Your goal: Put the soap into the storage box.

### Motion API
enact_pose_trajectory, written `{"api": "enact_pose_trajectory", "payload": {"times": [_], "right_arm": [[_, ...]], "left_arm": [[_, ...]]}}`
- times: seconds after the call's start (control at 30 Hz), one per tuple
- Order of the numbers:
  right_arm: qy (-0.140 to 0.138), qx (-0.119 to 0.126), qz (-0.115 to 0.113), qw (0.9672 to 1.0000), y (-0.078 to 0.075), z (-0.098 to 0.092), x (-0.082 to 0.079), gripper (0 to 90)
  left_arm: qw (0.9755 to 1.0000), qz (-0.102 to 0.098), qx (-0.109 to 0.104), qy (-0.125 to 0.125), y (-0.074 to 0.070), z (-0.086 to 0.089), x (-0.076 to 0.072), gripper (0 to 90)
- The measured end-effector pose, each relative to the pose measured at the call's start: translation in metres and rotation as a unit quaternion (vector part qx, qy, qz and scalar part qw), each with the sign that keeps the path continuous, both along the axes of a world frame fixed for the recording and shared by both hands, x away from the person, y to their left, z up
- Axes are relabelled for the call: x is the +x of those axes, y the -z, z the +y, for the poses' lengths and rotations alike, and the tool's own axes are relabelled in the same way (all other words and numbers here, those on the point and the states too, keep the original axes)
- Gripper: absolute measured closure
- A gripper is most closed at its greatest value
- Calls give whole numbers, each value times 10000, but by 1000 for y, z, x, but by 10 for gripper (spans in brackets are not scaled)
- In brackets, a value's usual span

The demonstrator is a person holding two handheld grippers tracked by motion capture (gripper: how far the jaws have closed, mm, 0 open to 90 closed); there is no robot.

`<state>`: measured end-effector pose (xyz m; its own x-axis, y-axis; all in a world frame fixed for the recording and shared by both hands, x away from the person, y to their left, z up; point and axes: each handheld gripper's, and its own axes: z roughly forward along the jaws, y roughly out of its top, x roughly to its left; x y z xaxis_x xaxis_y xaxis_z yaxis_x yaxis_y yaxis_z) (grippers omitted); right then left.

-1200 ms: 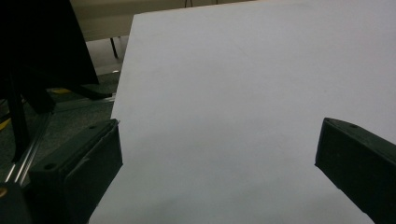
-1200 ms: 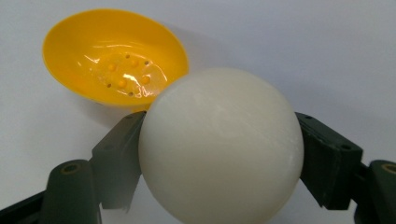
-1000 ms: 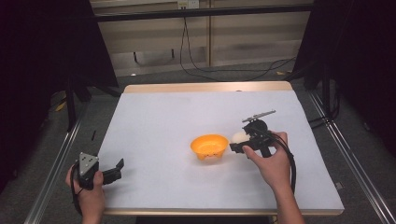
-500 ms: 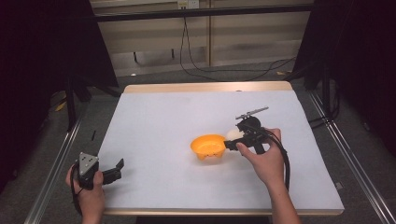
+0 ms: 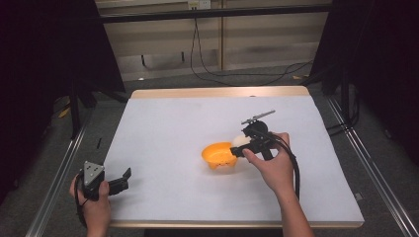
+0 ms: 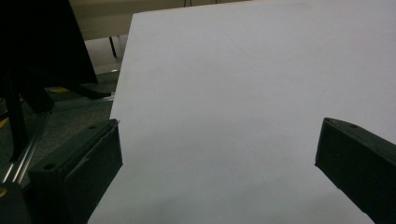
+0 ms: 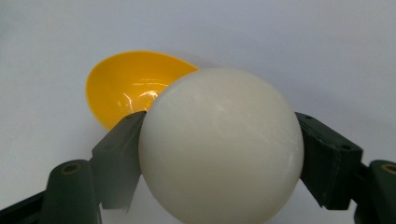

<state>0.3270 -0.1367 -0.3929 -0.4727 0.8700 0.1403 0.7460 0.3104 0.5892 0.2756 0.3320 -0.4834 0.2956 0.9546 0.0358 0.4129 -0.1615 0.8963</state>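
Observation:
A small orange bowl (image 5: 218,154) sits right of the table's middle, empty, and shows again in the right gripper view (image 7: 133,86). My right gripper (image 5: 239,146) is shut on a white ball (image 5: 240,140), held just at the bowl's right rim. Up close, the ball (image 7: 219,147) is pressed between both black pads and hides part of the bowl behind it. My left gripper (image 5: 121,181) rests at the table's front-left corner, jaws wide apart with bare table (image 6: 233,107) between them.
The white table (image 5: 168,128) has a wooden far edge and metal rails (image 5: 57,177) along both sides. Cables (image 5: 212,69) lie on the floor beyond the far edge. A black cable (image 5: 295,168) loops from the right gripper over the wrist.
The right gripper with the ball has moved left and slightly away from me, up to the bowl's right rim. The left gripper has stayed in place.

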Motion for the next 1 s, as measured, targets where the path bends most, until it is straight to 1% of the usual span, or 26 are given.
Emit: {"api": "enact_pose_trajectory", "payload": {"times": [0.23, 0.33, 0.37, 0.57, 0.63, 0.8, 1.0], "right_arm": [[-123, -33, -18, 9999, 1, 10, 2, 238], [-131, -21, -18, 9999, 2, 13, 4, 238], [-149, -33, -7, 9999, 2, 13, 4, 238], [-175, -47, 6, 9998, 5, 21, 6, 238], [-206, -31, 5, 9998, 6, 23, 7, 238], [-280, -35, 28, 9996, 8, 31, 9, 238], [-295, -56, 63, 9995, 13, 41, 12, 238]], "left_arm": [[10000, -4, -20, -1, 0, 0, 0, 3], [10000, 17, 25, 21, 0, 0, 0, 3], [10000, 5, -6, 9, 0, 0, 0, 3], [10000, 6, -12, 3, 0, 0, 0, 4], [10000, 24, 30, 13, 0, 0, 0, 4], [10000, 19, -10, 16, 0, 0, 0, 3], [10000, 21, -22, 18, 0, 0, 0, 3]]}}
